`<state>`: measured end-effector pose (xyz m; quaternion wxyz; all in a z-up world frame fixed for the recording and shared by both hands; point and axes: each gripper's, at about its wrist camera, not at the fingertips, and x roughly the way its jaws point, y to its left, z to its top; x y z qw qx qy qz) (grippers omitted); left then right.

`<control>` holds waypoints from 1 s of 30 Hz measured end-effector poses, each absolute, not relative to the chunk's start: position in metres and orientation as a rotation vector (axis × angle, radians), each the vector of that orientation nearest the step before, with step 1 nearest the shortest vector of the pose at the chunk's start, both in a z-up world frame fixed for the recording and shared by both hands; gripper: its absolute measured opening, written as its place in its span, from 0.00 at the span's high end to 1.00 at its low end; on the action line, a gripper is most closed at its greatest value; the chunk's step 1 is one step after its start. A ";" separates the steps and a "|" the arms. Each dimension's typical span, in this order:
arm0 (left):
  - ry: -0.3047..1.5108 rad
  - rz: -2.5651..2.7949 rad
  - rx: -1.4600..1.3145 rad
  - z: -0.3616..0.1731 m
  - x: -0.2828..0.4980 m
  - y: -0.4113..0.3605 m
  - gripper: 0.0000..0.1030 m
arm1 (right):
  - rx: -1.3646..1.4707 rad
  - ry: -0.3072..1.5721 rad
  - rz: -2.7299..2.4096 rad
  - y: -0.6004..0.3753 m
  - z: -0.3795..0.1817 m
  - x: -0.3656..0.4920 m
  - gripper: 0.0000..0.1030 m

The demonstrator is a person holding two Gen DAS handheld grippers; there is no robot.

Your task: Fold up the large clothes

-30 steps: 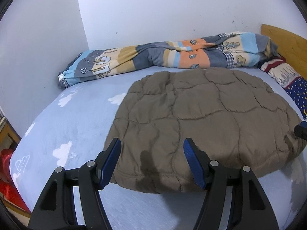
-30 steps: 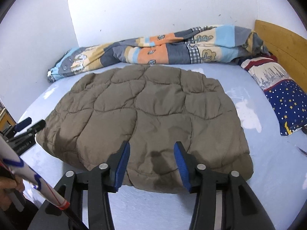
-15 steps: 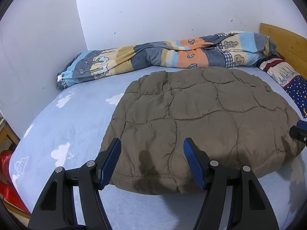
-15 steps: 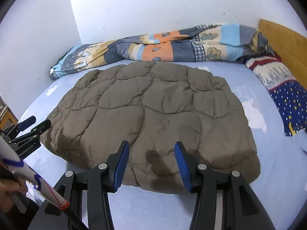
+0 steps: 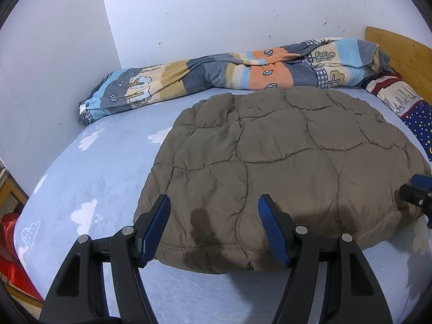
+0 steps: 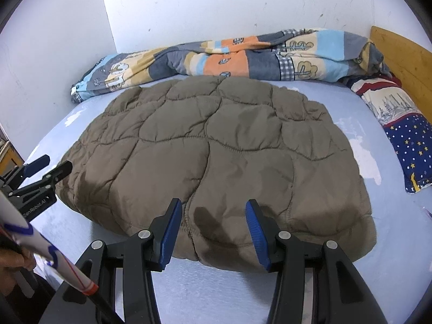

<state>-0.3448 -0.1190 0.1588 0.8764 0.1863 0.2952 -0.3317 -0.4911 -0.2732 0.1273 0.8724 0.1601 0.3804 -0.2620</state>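
A brown quilted jacket (image 5: 283, 167) lies folded flat on the light blue bed (image 5: 89, 178); it also shows in the right wrist view (image 6: 216, 162). My left gripper (image 5: 213, 221) is open and empty, hovering just above the jacket's near hem at its left part. My right gripper (image 6: 212, 221) is open and empty above the near hem at its right part. The left gripper shows at the left edge of the right wrist view (image 6: 40, 172), and the right gripper's tip at the right edge of the left wrist view (image 5: 417, 191).
A rolled patchwork blanket (image 6: 216, 56) lies along the white wall at the back. A starry pillow (image 6: 405, 135) and a wooden headboard (image 6: 405, 56) are at the right. A red object (image 5: 10, 243) sits beside the bed at the left.
Both grippers have drifted slightly forward over the jacket's near hem. The jacket has not moved and both grippers stay open.
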 end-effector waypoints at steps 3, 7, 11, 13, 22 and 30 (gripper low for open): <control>0.613 -0.691 0.394 0.158 -0.345 -0.119 0.35 | 0.346 0.819 -0.544 -0.275 0.119 -0.486 0.48; 0.595 -0.700 0.367 0.166 -0.349 -0.114 0.35 | 0.351 0.821 -0.536 -0.273 0.120 -0.484 0.48; 0.561 -0.713 0.333 0.183 -0.362 -0.103 0.35 | 0.335 0.746 -0.541 -0.259 0.145 -0.494 0.48; 0.552 -0.732 0.310 0.194 -0.374 -0.096 0.35 | 0.341 0.705 -0.561 -0.250 0.160 -0.503 0.44; 0.465 -0.794 0.225 0.256 -0.437 -0.056 0.28 | 0.339 0.539 -0.606 -0.188 0.228 -0.558 0.30; 0.402 -0.812 0.203 0.286 -0.464 -0.032 0.25 | 0.304 0.496 -0.571 -0.150 0.261 -0.576 0.26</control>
